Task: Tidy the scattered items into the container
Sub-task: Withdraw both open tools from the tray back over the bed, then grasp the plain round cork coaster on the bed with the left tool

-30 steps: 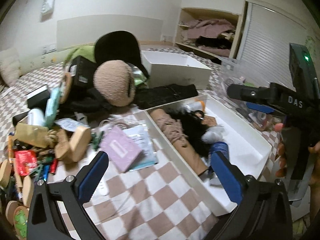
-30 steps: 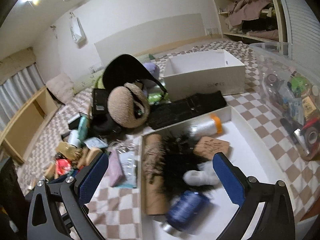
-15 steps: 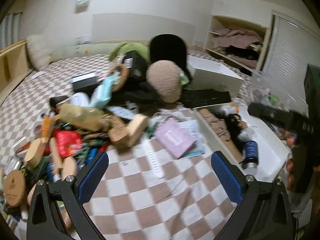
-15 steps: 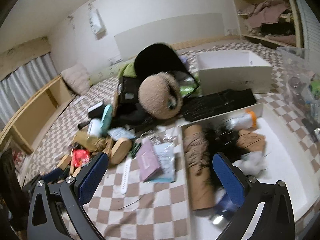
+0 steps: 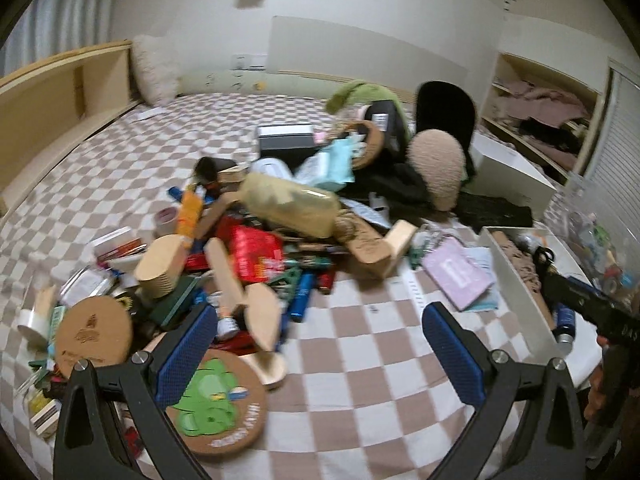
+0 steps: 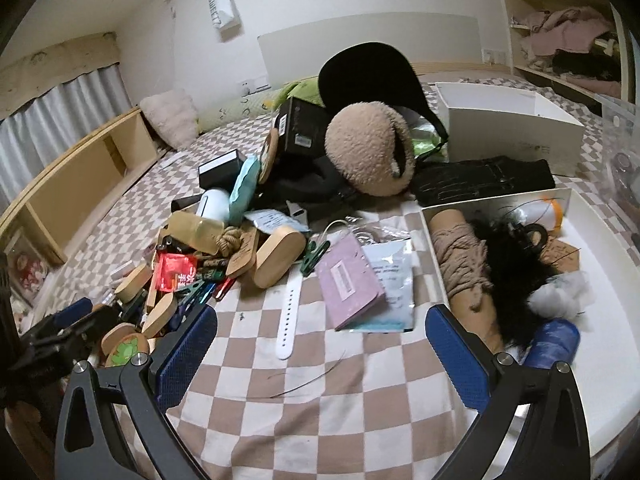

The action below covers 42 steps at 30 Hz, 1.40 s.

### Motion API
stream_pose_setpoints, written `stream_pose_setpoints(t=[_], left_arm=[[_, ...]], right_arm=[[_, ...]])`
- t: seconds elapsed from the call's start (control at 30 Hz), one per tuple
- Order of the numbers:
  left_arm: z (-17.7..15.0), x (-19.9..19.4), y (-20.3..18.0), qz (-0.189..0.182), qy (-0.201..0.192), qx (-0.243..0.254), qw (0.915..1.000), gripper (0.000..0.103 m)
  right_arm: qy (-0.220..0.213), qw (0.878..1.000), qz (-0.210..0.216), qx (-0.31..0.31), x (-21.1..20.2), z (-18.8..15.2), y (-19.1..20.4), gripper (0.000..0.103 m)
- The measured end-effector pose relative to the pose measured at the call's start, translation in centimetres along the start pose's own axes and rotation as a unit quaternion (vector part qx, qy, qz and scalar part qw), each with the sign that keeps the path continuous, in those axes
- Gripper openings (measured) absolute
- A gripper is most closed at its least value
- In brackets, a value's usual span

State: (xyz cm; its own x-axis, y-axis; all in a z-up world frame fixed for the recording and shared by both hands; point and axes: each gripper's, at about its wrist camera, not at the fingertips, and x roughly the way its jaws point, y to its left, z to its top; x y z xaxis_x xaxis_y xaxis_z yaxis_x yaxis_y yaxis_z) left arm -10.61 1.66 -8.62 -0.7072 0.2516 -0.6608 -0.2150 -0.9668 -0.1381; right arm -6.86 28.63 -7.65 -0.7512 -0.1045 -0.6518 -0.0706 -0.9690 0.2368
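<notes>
we see the left gripper point(image 5: 318, 350) with its blue pads spread wide and nothing between them, hovering over the checkered cover point(image 5: 360, 364). the right gripper point(image 6: 320, 354) is likewise wide open and holds nothing. in the left wrist view the scattered pile point(image 5: 248, 240) fills the area from 9 to 12 o'clock: a round cork coaster with a green print point(image 5: 218, 400) lies at 7 o'clock just beside the left pad, a plain cork disc point(image 5: 94, 334) at 8 o'clock, a red packet point(image 5: 256, 252) near centre, and a tan fuzzy hat point(image 5: 438, 168) at 1 o'clock. in the right wrist view the white container point(image 6: 612, 280) sits at 3 o'clock; it holds a rope-wrapped tube point(image 6: 464, 268) along its near wall, a black feathery bundle point(image 6: 508, 272) beside that, white fluff point(image 6: 564, 296) and a blue spool point(image 6: 554, 340) at the near end. on the cover between pile and container lie a pink card point(image 6: 350, 280), touching a pale printed pouch point(image 6: 394, 276), and a white watch strap point(image 6: 290, 320) at centre. a green clip point(image 6: 314, 256) rests against a wooden oval block point(image 6: 278, 254). a white box point(image 6: 508, 124) stands at 1 o'clock, behind a black folded cloth point(image 6: 484, 178).
</notes>
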Motion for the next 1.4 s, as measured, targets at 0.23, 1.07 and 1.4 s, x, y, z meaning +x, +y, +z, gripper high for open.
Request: stream_pose_setpoints(t=[0.23, 1.07, 1.4], left_arm=[[0.1, 0.1, 3.0, 0.036, 0.0, -0.008, 0.9993, 0.103], [-1.7, 1.8, 12.6, 0.182, 0.053, -0.078, 0.9789, 0.103], [-2.3, 3.1, 14.9, 0.198, 0.077, -0.096, 0.9724, 0.103]], right_arm=[[0.006, 1.0, 0.006, -0.015, 1.5, -1.4, 2.0, 0.103], [0.075, 0.984, 0.087, -0.14, 6.1, -7.5, 11.5, 0.103], [0.097, 0.978, 0.118, -0.143, 6.4, -8.7, 12.1, 0.103]])
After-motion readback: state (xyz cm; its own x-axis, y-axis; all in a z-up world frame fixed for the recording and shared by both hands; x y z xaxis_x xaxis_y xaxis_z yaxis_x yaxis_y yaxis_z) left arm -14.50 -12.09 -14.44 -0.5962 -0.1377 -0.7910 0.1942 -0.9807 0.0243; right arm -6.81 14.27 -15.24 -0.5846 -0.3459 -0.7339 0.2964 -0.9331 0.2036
